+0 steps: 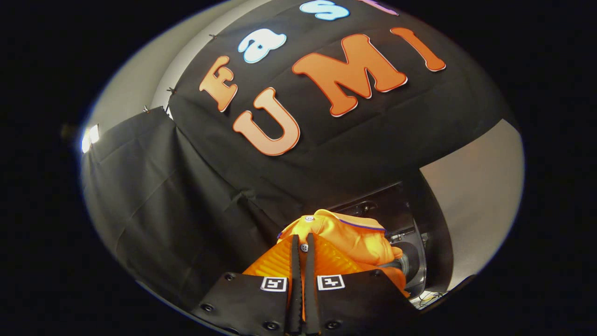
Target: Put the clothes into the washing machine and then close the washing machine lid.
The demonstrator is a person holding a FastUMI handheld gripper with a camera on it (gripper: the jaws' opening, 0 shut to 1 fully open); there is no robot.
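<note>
Clearly, the claw (302, 249) pinched the orange shirt (354, 238), which bunched ahead toward the dark washing machine (410, 242) just beyond.

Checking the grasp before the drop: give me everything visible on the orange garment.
The orange garment looks like a soft knit shirt: bright orange fabric, a thin dark stripe along one folded edge, and small pale buttons near the top and between the fingers. It is bunched and lifted, pinched between the fingers of the gripper, which are nearly closed on a fold. The rest spills just ahead of them, hanging in front of the dark washing machine.
</note>
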